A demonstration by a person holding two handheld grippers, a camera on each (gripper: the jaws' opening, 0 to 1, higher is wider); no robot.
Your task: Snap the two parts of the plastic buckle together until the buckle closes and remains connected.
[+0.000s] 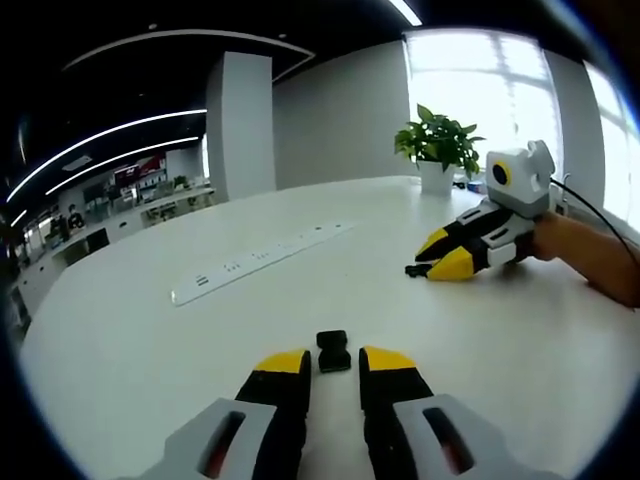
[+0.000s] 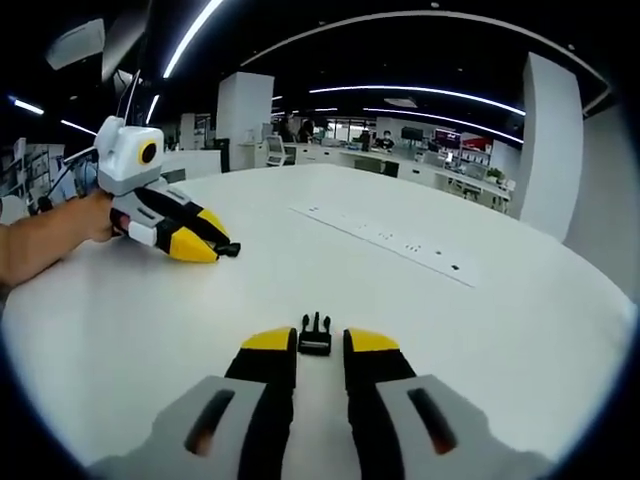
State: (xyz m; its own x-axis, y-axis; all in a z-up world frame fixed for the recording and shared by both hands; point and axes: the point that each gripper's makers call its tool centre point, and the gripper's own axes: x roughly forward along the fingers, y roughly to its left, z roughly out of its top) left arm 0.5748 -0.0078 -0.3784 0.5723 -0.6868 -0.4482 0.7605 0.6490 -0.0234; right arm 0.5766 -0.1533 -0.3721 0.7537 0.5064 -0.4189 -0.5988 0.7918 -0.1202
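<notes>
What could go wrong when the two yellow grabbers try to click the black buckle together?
1. Each buckle piece is small and lies loose on the smooth white table. The socket piece might skid away as the left gripper closes.
2. The pronged piece lies just ahead of the right gripper. A crooked grab could leave its prongs misaligned, so it won't snap in.
3. The pieces sit well apart, so one could drop while being carried.

forearm [image 1: 600, 255]: cut by edge; distant desks [image 2: 440, 165]: blurred
</notes>
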